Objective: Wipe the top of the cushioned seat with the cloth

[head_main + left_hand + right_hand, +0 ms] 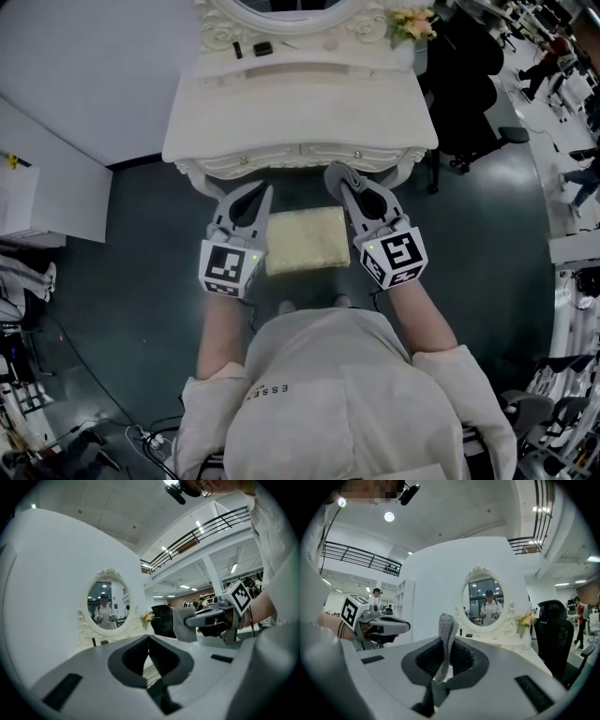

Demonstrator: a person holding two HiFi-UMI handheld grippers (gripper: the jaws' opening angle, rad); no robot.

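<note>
The cushioned seat [305, 239] is a cream square pad below and between my two grippers, in front of a white vanity table. My right gripper [336, 174] [446, 645] is shut on a grey cloth [446, 634] that stands up as a folded strip between its jaws. The left gripper view shows that cloth [187, 624] hanging off the right gripper's tip. My left gripper [264, 191] [149, 643] is shut with nothing in it. Both grippers are held above the seat, pointing towards the vanity and not touching the pad.
The white vanity table [300, 112] with its oval mirror [486, 599] stands just beyond the seat. Flowers [412, 23] sit at its back right corner. A black office chair [469, 84] is to the right and a white cabinet [47, 192] to the left.
</note>
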